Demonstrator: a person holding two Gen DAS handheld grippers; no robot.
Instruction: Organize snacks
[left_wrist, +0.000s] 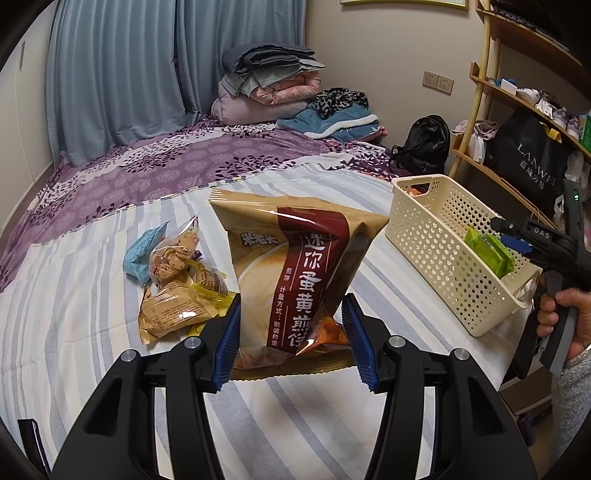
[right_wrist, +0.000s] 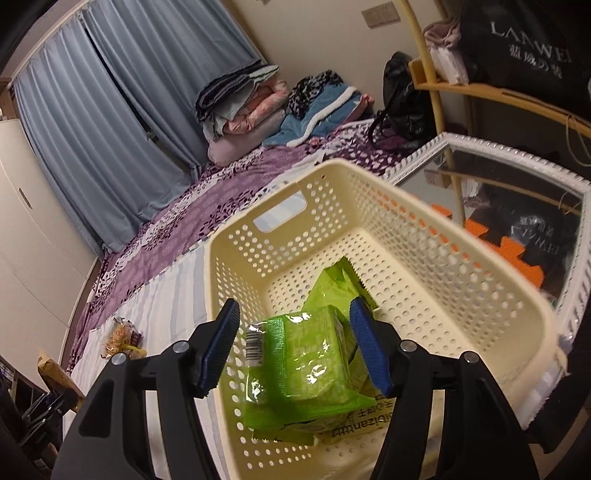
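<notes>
Cream perforated plastic forms the basket (right_wrist: 461, 266), which sits at the bed's (left_wrist: 184, 166) edge on a striped sheet (left_wrist: 92, 332); a push from the right gripper (right_wrist: 295, 347) could slide it off.

In the left wrist view, the left gripper (left_wrist: 291, 339) has its fingers clamped on the lower end of a tan egg-yolk pancake bag (left_wrist: 295, 266). The grip is low on a tall, soft pack, so it could fold or slip on the way to the basket. It reads 迷你蛋黄煎饼, 计量方式:散装称重, and what looks like 米老头.

The right gripper's fingers straddle a green snack pack (right_wrist: 299, 365) lying in the basket. The left pad stands clear, so the pack looks released; lifting away might still snag it. A wrapper beneath shows "bitizan".

Small wrapped snacks (left_wrist: 177, 280) still lie on the sheet. A black bag (left_wrist: 532, 158) on the shelf reads LANWEI.
</notes>
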